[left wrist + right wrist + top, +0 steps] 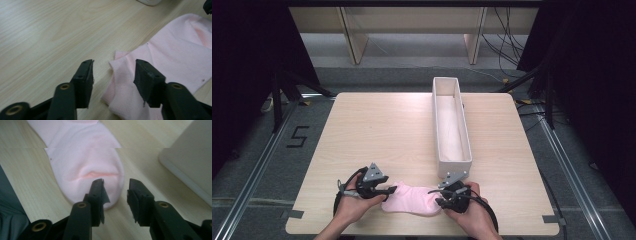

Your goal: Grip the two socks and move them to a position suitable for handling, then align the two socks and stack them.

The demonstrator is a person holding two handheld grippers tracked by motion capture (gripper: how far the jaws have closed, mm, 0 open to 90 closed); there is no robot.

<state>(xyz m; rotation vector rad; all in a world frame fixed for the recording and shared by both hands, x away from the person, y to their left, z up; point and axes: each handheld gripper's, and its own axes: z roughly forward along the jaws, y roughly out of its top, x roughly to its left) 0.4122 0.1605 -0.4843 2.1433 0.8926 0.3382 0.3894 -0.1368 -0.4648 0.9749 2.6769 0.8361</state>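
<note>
In the high view, a pink sock [412,199] is seen lying flat near the front edge of the light wooden worktop [377,130], stretched sideways between the two hands. The left gripper [388,190] is held at the sock's left end, and the right gripper [443,198] at its right end, each gripper close against the fabric. A long, narrow white tray [441,122] is placed just beyond the right gripper, running away from the person towards the far edge of the worktop; its near end is close to the sock but apart from it.

In the left gripper view, the jaws are seen standing well apart, with nothing pressed between them. The cuff end of the sock [172,60] lies on the worktop partly in the gap and ahead of the right-hand jaw; the left-hand jaw is over bare wood. No grip on the fabric is shown.

In the right gripper view, the jaws are seen parted by a moderate gap, and nothing is clamped. The rounded toe end of the sock [85,162] lies just ahead of and beneath the left-hand jaw, with a small crease in the fabric near its tip. Bare worktop is seen through the gap. A corner of the white tray [190,162] is seen at the upper right, apart from the sock.
</note>
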